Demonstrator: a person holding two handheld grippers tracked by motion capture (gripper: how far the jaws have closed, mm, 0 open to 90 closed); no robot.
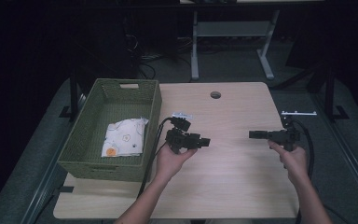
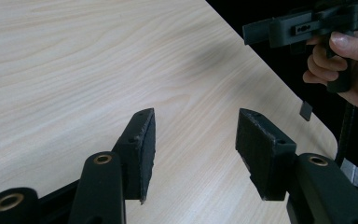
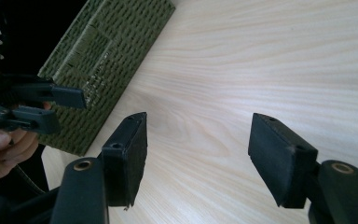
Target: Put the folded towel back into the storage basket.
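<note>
Cloth (image 1: 125,137) print in basket (image 1: 81,140) too small to read; person's forearms cut off at bottom edge.

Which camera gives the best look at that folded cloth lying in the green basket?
The high view: it looks down into the basket, so the white patterned cloth lies in plain sight on the bottom. The right gripper view catches the basket's woven outer wall from the side, which hides the cloth. The left gripper view faces the table and the other hand.

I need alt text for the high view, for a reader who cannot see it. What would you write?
A person holds the left gripper and the right gripper, both open and empty, pointing toward each other above a light wooden table. At the table's left stands a green woven basket with a folded white patterned cloth inside.
</note>
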